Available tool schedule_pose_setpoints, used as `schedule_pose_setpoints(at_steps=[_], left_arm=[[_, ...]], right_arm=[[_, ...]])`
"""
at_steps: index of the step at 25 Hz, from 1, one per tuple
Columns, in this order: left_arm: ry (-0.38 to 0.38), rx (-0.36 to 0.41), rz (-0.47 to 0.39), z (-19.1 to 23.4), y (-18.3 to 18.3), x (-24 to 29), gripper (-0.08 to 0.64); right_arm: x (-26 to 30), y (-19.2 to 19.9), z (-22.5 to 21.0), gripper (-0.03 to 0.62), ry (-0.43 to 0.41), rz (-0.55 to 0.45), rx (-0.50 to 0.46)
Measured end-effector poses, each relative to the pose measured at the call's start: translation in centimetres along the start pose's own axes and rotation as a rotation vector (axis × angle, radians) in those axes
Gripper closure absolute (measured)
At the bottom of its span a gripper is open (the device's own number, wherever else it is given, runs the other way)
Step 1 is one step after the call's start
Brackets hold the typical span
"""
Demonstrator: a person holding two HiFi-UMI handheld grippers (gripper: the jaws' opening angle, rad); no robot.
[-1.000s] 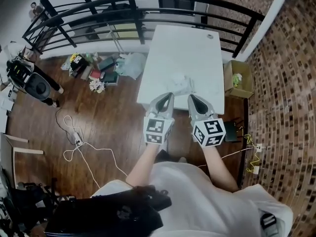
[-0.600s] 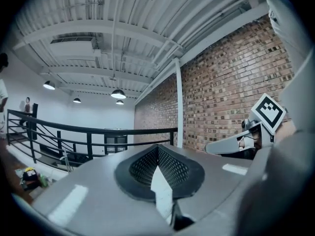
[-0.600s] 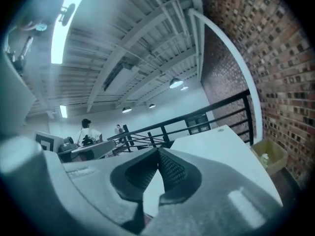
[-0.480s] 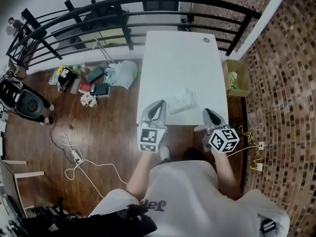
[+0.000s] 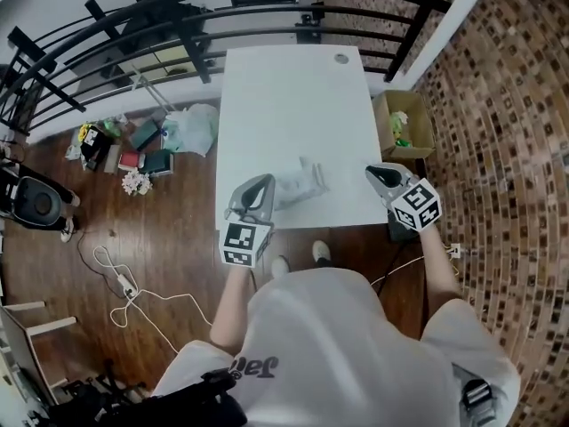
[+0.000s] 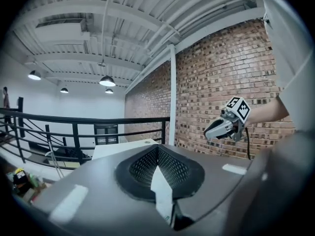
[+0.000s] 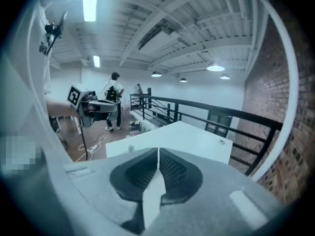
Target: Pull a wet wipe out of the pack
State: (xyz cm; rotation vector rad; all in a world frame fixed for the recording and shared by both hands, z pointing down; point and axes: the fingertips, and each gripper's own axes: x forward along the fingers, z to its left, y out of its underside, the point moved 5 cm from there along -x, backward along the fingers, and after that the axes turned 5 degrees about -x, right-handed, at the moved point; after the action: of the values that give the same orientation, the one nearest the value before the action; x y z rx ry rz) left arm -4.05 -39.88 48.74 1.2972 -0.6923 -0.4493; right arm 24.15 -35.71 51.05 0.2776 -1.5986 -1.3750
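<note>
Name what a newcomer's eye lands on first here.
A white table fills the middle of the head view, with a crumpled wipe pack near its front edge. The left gripper and right gripper, both shut, flank the pack near the table's front corners. A brick wall runs down the right.

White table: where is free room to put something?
Bare: the far half of the white table, between the wipe pack and the railing, except a small round thing at its far right corner. Crowded: the near edge, with pack, left gripper, right gripper.
</note>
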Motion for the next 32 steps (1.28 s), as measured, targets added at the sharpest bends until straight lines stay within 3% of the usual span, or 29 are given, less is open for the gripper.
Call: schedule_pose_setpoints(at_steps=[6, 15, 23, 32], left_arm=[[-0.049, 0.003, 0.009, 0.1, 0.4, 1.3, 0.543], [-0.125, 0.002, 0.062, 0.2, 1.9, 0.5, 0.543], [-0.190, -0.020, 0.083, -0.7, 2.4, 0.0, 0.543], [-0.252, -0.038, 0.100, -0.6, 3.3, -1.1, 0.543]], right_arm=[[0.9, -2.8, -5.2, 0.565, -0.258, 0.152, -0.312], [7.7, -7.4, -3.4, 0.491, -0.644, 0.282, -0.640], [14.4, -6.4, 1.3, 0.423, -0.864, 0.373, -0.783], [20.4, -0.9, 7.5, 0.426, -0.972, 0.459, -0.781]])
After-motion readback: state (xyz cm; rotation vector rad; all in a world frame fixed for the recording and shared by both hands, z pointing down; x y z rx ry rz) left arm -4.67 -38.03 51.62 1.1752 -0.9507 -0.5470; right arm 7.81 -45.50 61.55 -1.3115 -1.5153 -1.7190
